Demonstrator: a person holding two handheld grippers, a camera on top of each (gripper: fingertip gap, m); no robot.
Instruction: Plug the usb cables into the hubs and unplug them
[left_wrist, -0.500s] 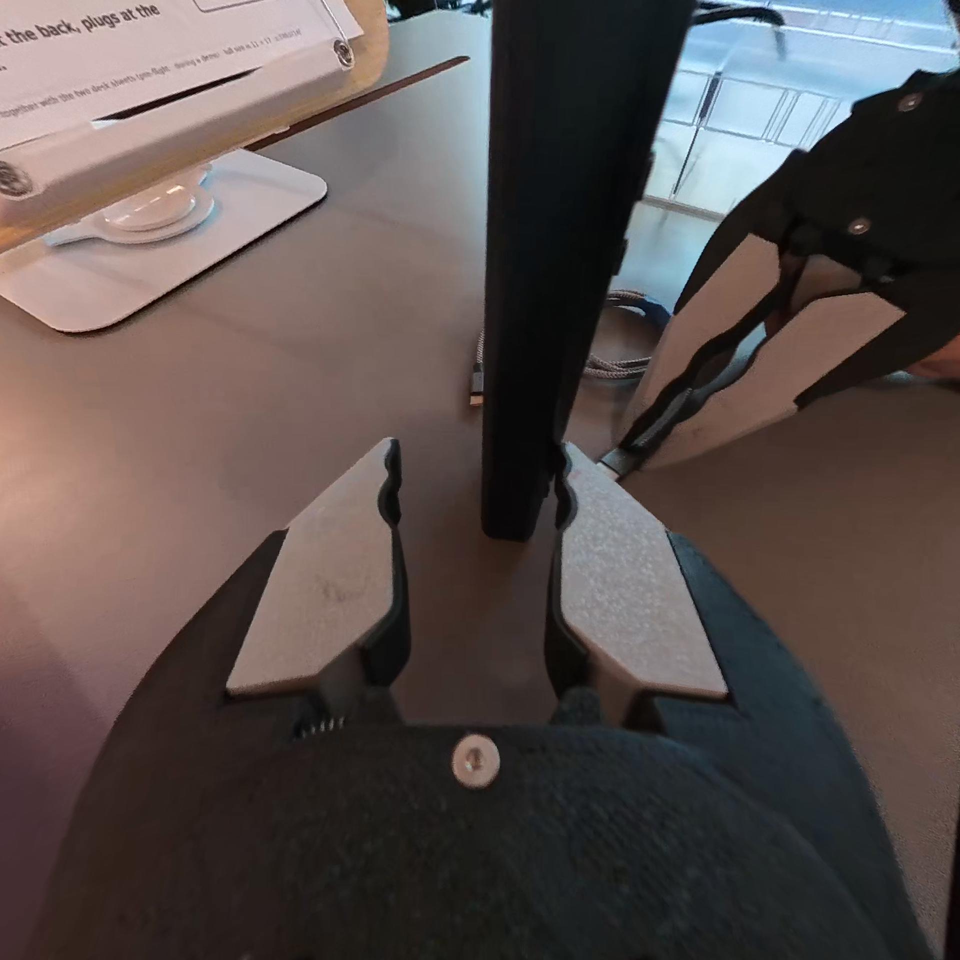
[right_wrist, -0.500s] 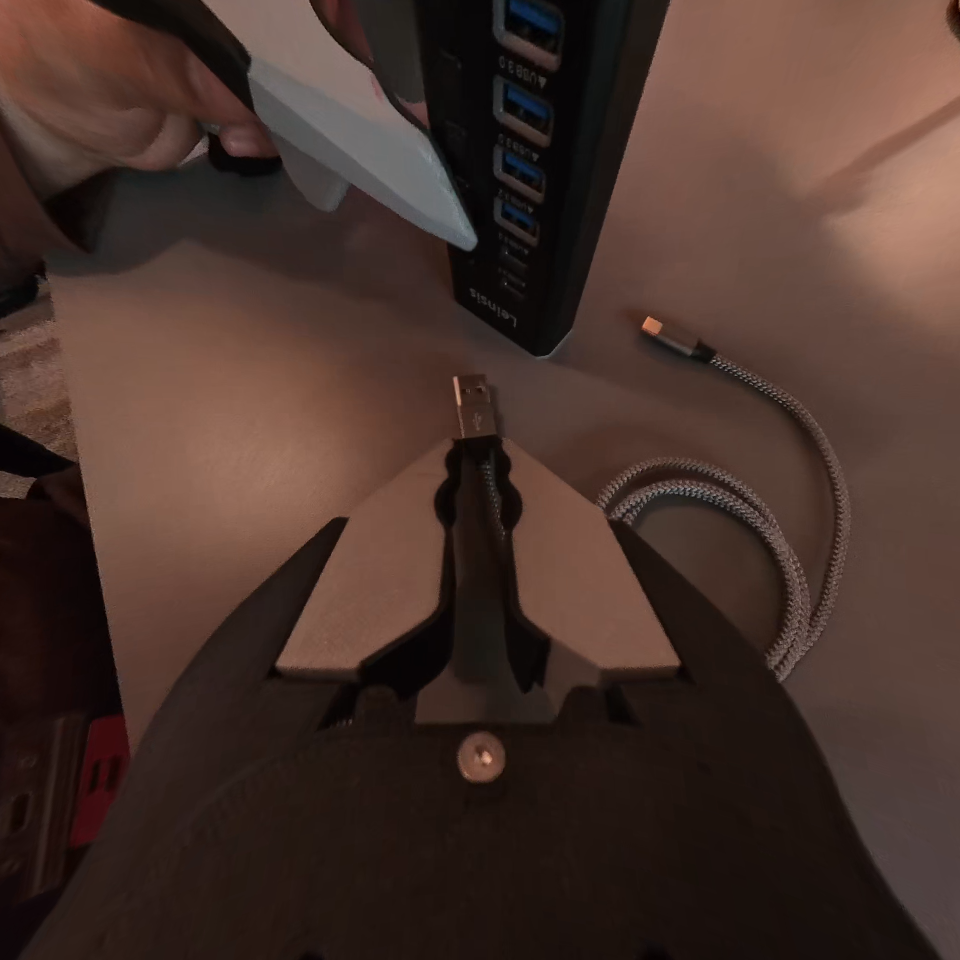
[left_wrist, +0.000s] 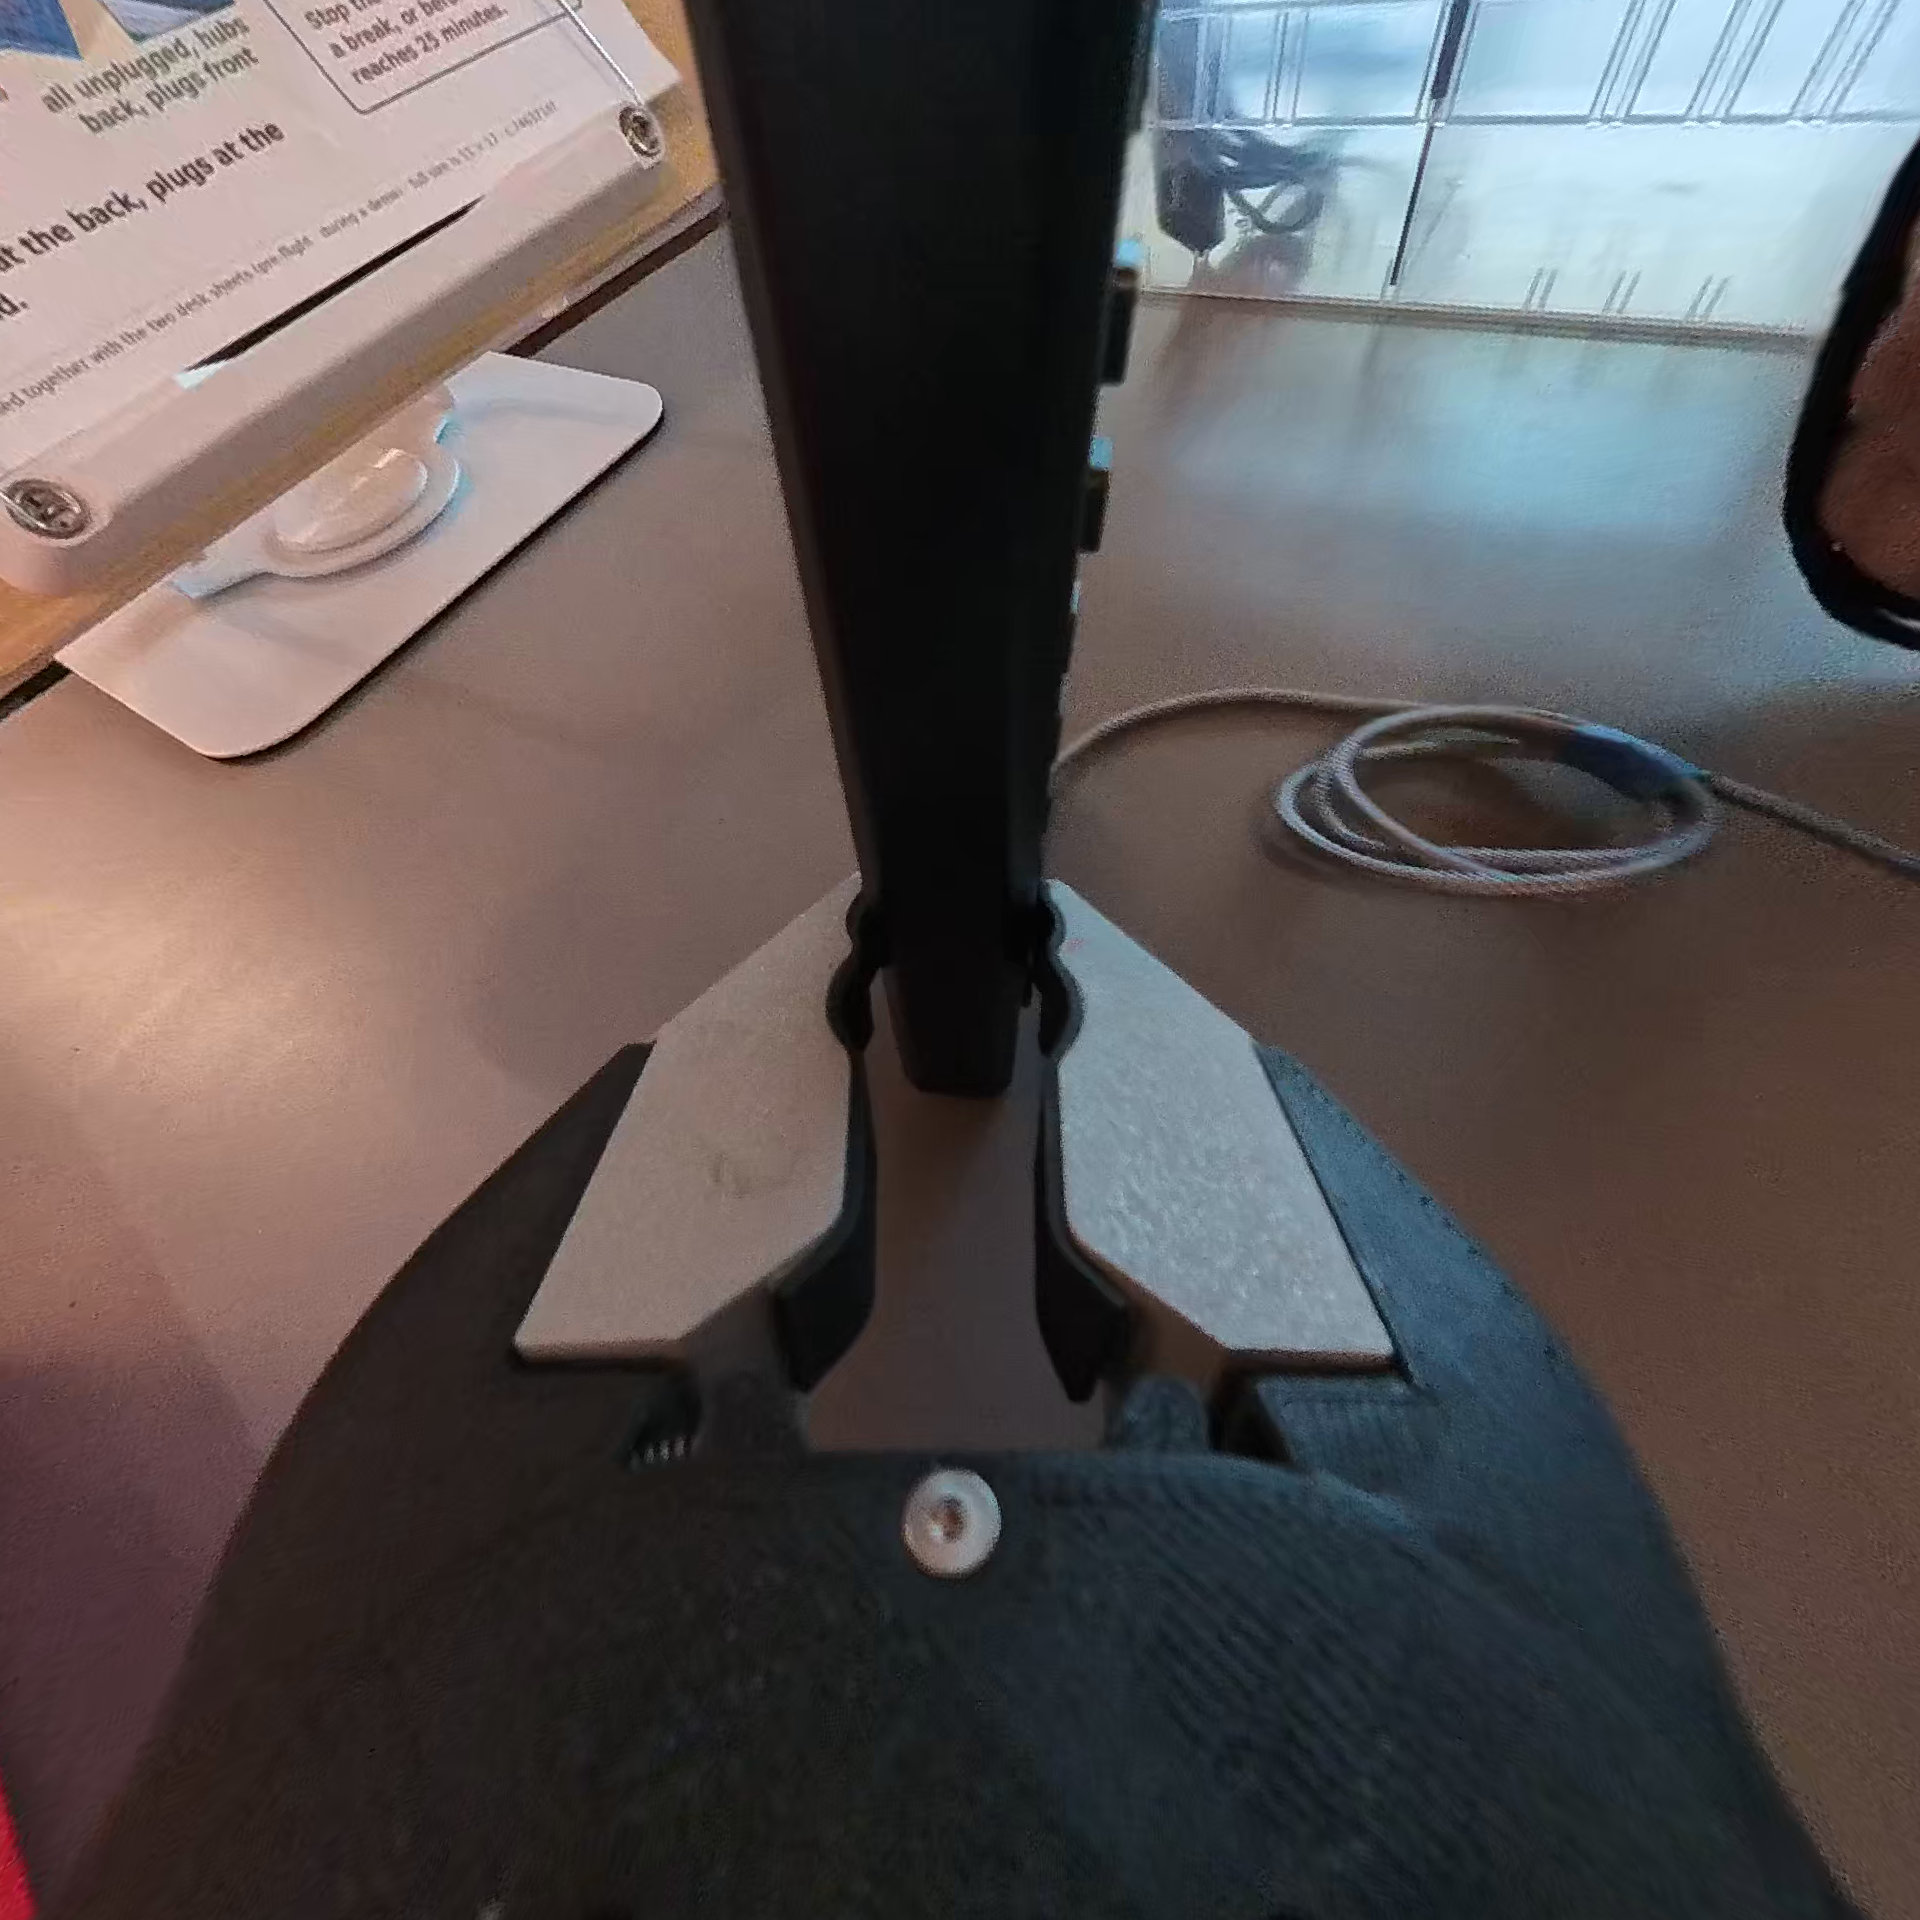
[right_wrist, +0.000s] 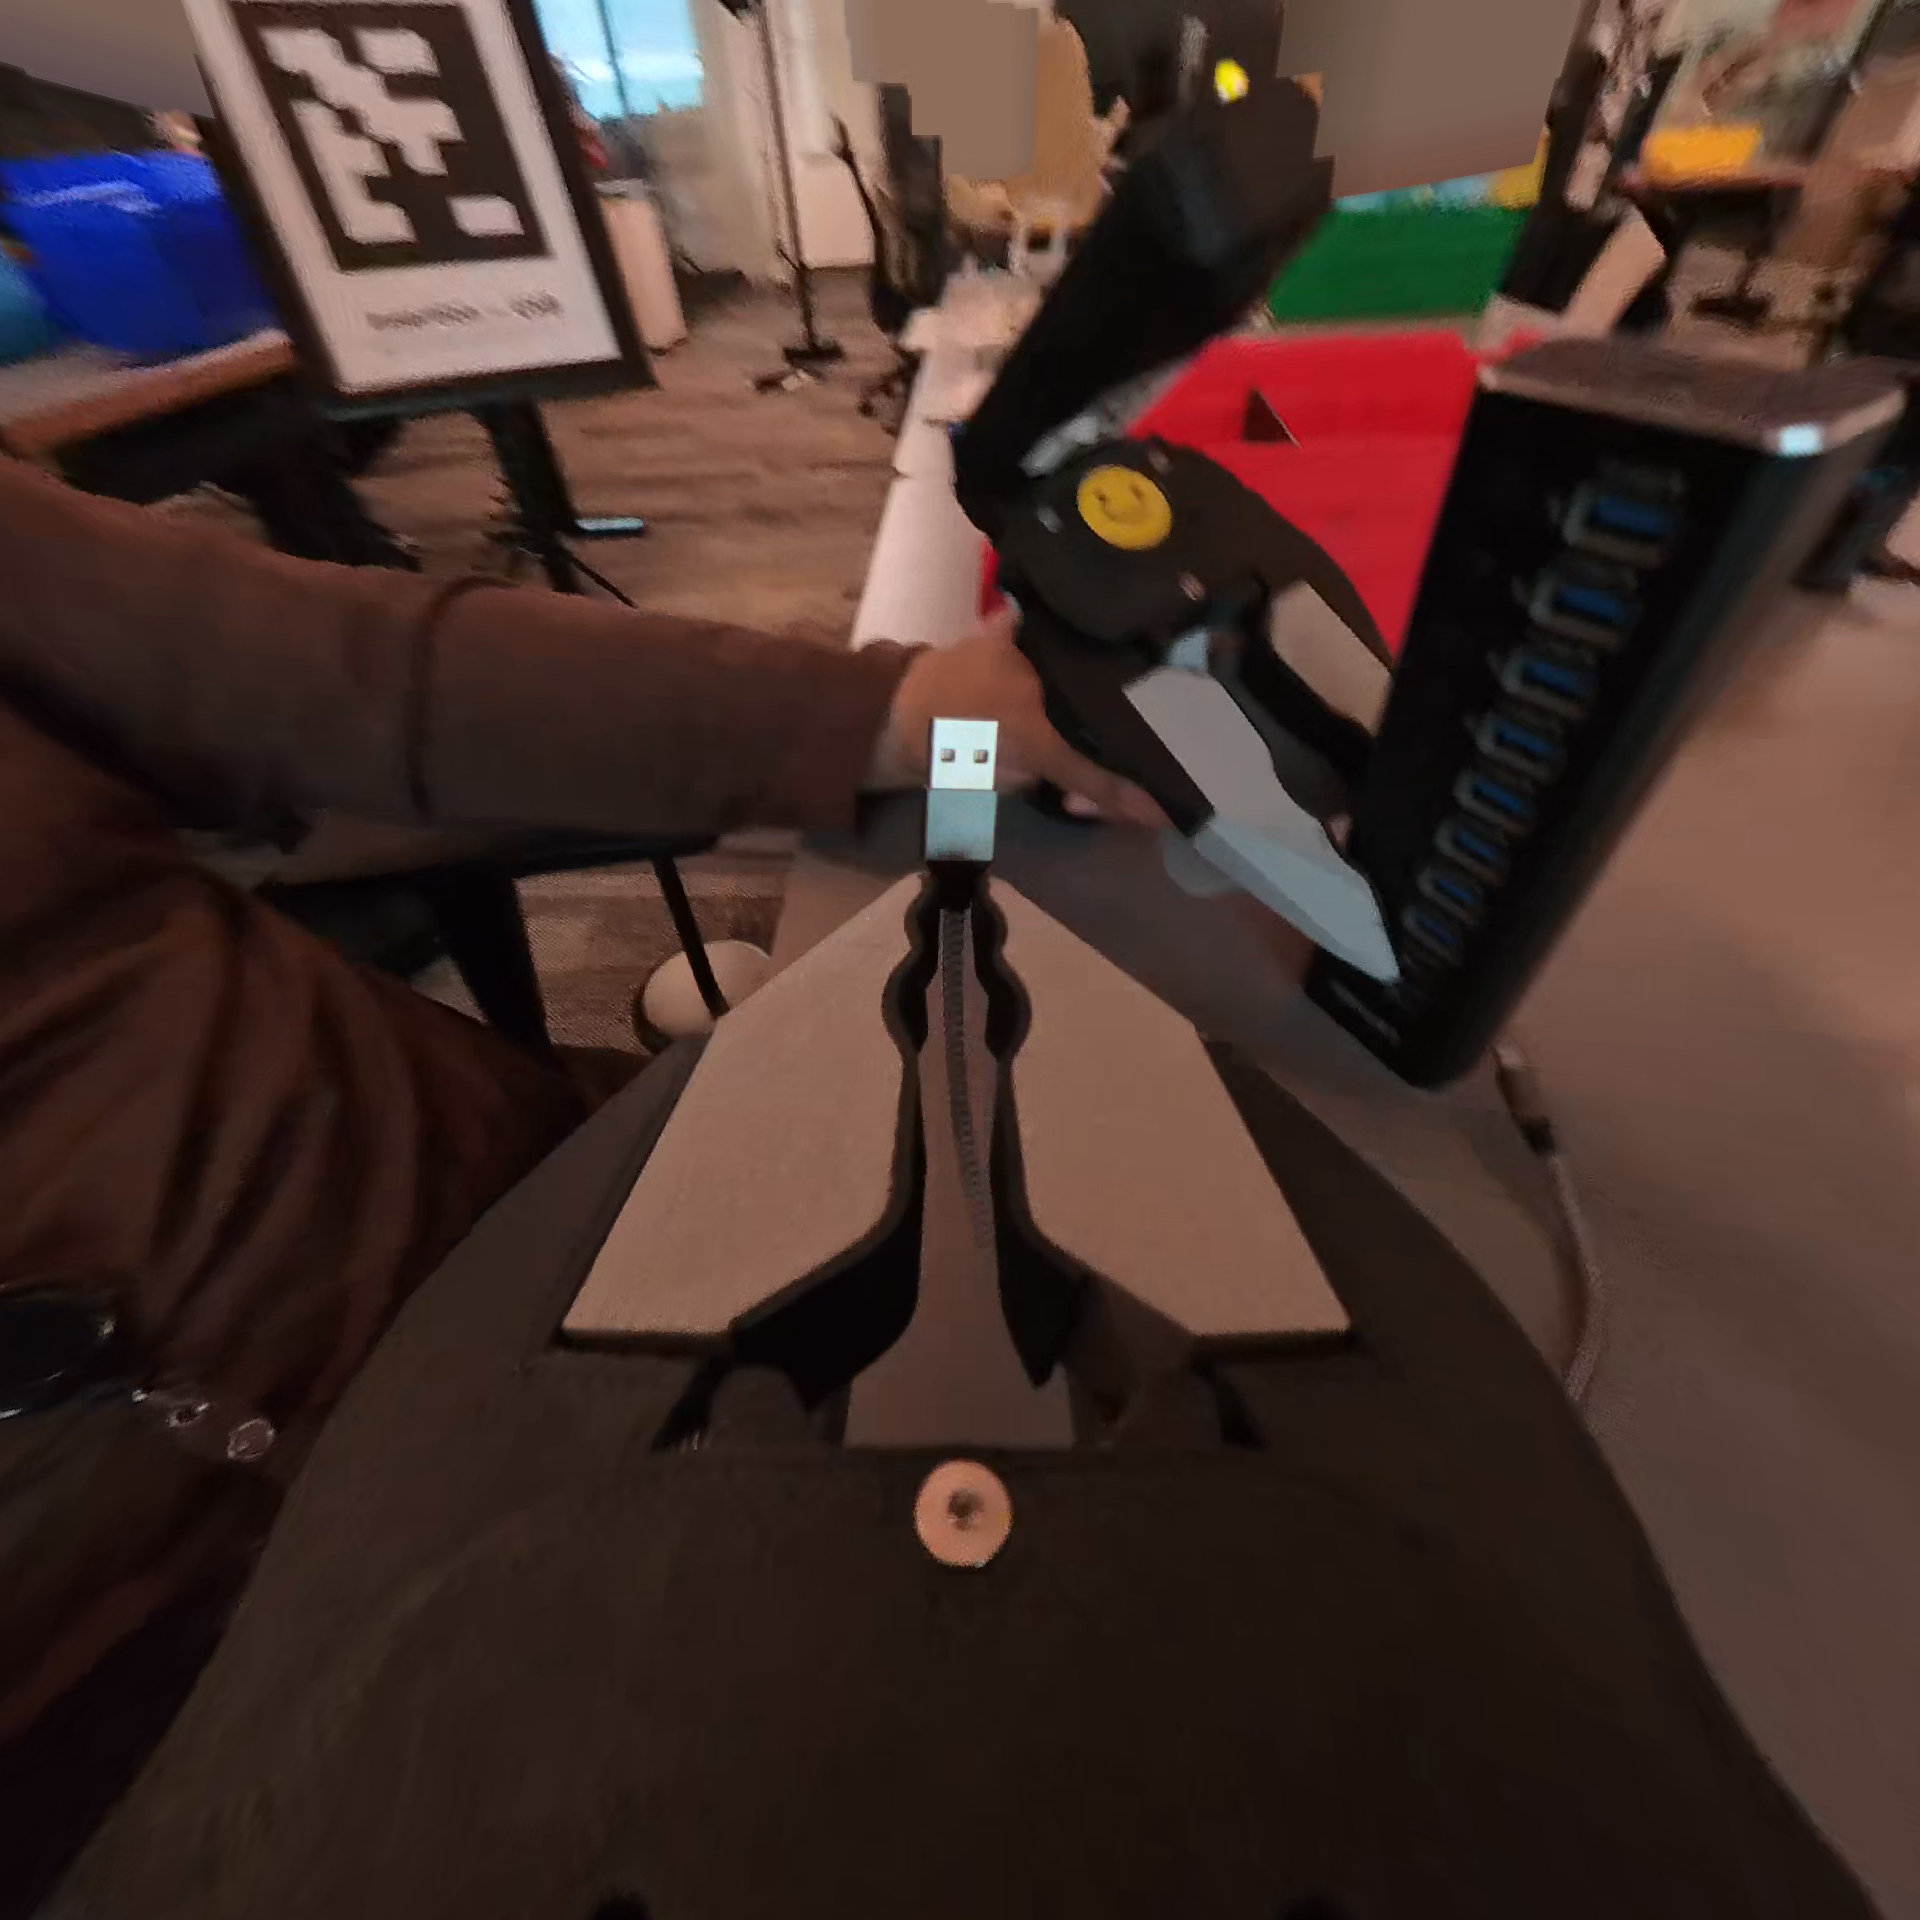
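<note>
Left claw clamped on lower end of black hub, propping it tilted off the bench so ports face out. Right claw pinches braided cable, USB plug protruding, off to the hub's left, unaligned. Spare coil on bench.

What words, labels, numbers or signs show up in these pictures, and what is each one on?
I won't copy out any wording; this is what bears it.
Printed sheet in a white stand: several lines, legible.
Framed board: black-and-white square marker; small print beneath it, blurred.
Hub: any marks beside its blue ports are too blurred.
Left gripper: yellow smiley sticker, no words.
</note>
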